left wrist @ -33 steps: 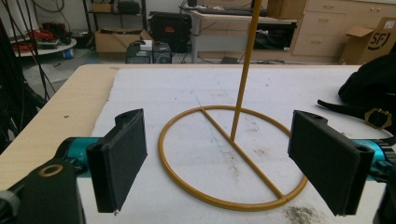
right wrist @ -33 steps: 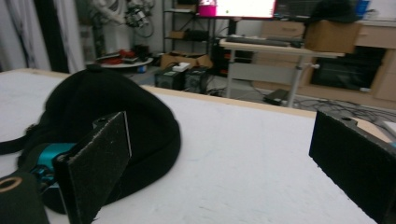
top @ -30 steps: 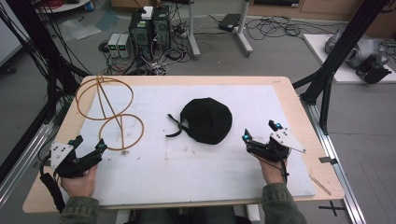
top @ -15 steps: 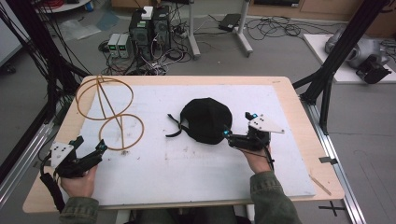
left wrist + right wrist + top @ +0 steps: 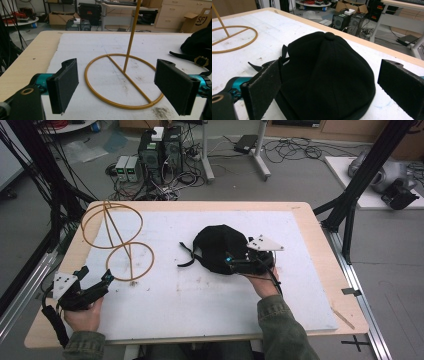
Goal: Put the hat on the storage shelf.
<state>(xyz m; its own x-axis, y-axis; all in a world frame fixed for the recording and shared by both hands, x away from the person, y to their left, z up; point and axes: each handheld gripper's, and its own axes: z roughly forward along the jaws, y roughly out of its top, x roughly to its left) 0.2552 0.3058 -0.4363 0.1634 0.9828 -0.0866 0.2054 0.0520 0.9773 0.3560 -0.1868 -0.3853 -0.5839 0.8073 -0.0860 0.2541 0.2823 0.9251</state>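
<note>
A black cap (image 5: 220, 247) with a top button and a loose strap lies on the white mat (image 5: 200, 300) at mid-table. My right gripper (image 5: 234, 257) is at the cap's near right edge. It is open, with a jaw on each side of the cap (image 5: 329, 72) in the right gripper view (image 5: 334, 82). A yellow wire stand (image 5: 153, 260) with a ring base and upper hoops stands at the left. My left gripper (image 5: 95, 274) rests open in front of the stand, its jaws framing the ring and pole (image 5: 131, 35) from short of them (image 5: 120, 85).
The mat covers most of the wooden table (image 5: 300, 207). Bare mat lies between the stand and the cap and along the near edge. Black frame posts (image 5: 350, 205) flank the table. Computers and cables (image 5: 160, 150) sit on the floor behind it.
My right gripper has moved left from the table's right side up to the cap, still open. The left gripper, the stand and the cap have stayed put.
</note>
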